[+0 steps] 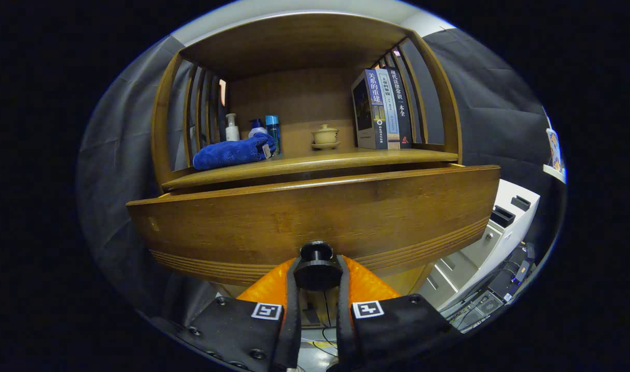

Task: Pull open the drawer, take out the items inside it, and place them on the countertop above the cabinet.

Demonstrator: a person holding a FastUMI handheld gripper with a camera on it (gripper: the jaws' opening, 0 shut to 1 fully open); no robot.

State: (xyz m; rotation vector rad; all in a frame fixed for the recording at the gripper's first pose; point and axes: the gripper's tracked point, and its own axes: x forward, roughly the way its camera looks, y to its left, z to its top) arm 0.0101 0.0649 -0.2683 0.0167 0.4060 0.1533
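With the gripper [316, 274] clamped on the knob [316, 252], lower centre, drawer [315, 217] is part-open; items not yet out.

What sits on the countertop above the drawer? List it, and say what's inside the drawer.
On the countertop: blue towel, three bottles, lidded cup, three books. The drawer is slightly open, but its front hides the inside. The gripper grips the knob.

gripper [317, 276]: two long fingers [293, 310] at the bottom middle of the frame, squeezed close together
finger blocks: two flat blocks low in the frame, one each side
markings: a small square black-and-white tag [266, 311] on the left block, another on the right
screws [222, 300]: round dark ones dotted on both blocks
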